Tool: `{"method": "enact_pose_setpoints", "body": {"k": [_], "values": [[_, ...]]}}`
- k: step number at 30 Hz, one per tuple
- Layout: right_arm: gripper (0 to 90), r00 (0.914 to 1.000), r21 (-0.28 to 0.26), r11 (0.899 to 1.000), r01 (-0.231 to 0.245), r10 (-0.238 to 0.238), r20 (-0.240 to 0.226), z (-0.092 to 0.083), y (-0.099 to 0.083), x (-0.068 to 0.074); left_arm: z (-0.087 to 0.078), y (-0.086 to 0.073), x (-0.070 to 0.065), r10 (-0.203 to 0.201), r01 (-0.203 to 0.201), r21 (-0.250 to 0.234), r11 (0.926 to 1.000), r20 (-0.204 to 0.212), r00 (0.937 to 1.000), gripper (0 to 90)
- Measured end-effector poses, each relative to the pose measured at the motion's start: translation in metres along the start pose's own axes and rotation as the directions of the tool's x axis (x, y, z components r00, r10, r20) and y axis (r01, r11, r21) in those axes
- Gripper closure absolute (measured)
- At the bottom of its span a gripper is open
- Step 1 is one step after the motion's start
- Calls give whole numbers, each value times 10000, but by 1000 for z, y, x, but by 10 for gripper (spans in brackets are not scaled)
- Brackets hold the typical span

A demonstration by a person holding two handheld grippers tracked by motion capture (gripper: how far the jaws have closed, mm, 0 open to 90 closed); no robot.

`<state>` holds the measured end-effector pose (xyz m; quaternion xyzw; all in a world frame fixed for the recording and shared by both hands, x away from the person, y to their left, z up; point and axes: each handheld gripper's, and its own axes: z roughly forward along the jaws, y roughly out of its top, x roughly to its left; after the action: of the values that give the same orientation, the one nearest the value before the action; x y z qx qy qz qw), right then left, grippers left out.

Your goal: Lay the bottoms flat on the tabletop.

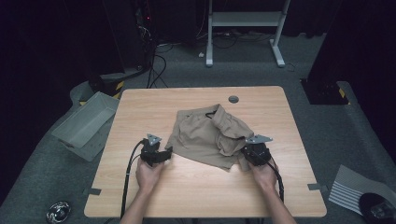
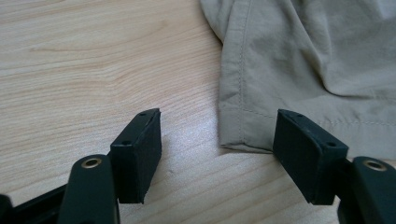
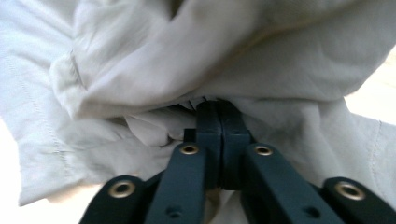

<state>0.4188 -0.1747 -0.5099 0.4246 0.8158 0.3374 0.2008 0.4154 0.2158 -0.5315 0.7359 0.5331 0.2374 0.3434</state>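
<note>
Khaki shirt (image 1: 208, 135) lies crumpled mid-table (image 1: 196, 186), collar toward the far edge, near hem toward the person

Left gripper (image 1: 161, 155) sits on the table at the shirt's near-left corner, fingers (image 2: 137, 154) wide open, nothing between the pads. In the left gripper view the hemmed corner (image 2: 243, 135) lies flat on the wood between the two fingers, closer to the right-hand one, touching neither pad as far as I can see

Right gripper (image 1: 246, 156) is at the shirt's near-right edge. In the right gripper view its fingers (image 3: 217, 135) are pressed together with a fold of fabric (image 3: 187, 88) pinched at the tips, cloth bunched up and draped over and around them. So: clamped on the shirt

Fabric is folded over itself on the right side, flatter on the left

Writing: none readable on the shirt, grippers or table. No brand tag visible at the collar from the high view, too small to tell. Stitch lines along the hem are clear in the left gripper view

Off the table: grey bin (image 1: 86, 123) on the floor at left, striped sheet (image 1: 352, 191) on the floor at right, white desk frame (image 1: 245, 28) behind
</note>
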Motion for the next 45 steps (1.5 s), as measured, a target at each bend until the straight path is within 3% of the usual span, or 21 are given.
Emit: {"method": "enact_pose_setpoints", "body": {"k": [5, 11, 15, 17, 23, 26, 28, 32, 35, 37, 40, 42, 45], "values": [[588, 9976, -506, 9974, 517, -540, -434, -18, 3, 19, 0, 0, 0, -2, 2, 3, 10000, -5, 10000, 328], [541, 9996, -1442, 9891, 288, -288, 20, -44, 10, 22, -1, 0, -1, 210, -208, -84, 9997, 223, 9995, 411], [516, 9995, -1544, 9879, 148, -101, 311, -46, 19, 15, -1, -1, -2, 276, -271, -148, 9995, 346, 9990, 459], [545, 9996, -1554, 9878, 48, -2, 294, -42, 24, 12, -2, -1, -3, 341, -333, -187, 9993, 458, 9984, 503], [855, 9999, -1068, 9942, 76, -65, 105, -24, 29, 6, -2, -1, -5, 652, -633, -233, 9977, 922, 9936, 640], [879, 9999, -954, 9953, 139, -137, 26, -23, 25, 5, -6, -1, -4, 681, -680, -44, 9977, 1112, 9915, 715], [882, 9999, -832, 9964, 166, -165, 17, -26, 20, 3, -10, -2, -5, 1018, -1039, 143, 9945, 1072, 9890, 783], [881, 9996, -558, 9980, 296, -296, 0, -36, 6, 1, -24, -6, -9, 1623, -1725, 713, 9824, 1303, 9781, 854], [829, 9991, -398, 9984, 395, -400, -113, -42, -2, 1, -29, -9, -5, 1236, -1398, 871, 9863, 1697, 9777, 826], [683, 9992, -770, 9963, 389, -395, -71, -49, -1, 3, -28, -5, -1, 818, -965, 761, 9924, 1765, 9809, 681], [578, 9987, -1292, 9906, 447, -475, -190, -57, 11, 7, -22, 7, 0, 157, -272, 566, 9980, 1946, 9808, 496], [541, 9977, -1537, 9867, 534, -592, -338, -59, 23, 12, -15, 17, -4, 108, -212, 510, 9985, 1961, 9805, 420], [513, 9961, -1665, 9832, 754, -821, -333, -56, 40, 18, 0, 28, -12, 133, -248, 641, 9976, 1739, 9847, 379]]}}
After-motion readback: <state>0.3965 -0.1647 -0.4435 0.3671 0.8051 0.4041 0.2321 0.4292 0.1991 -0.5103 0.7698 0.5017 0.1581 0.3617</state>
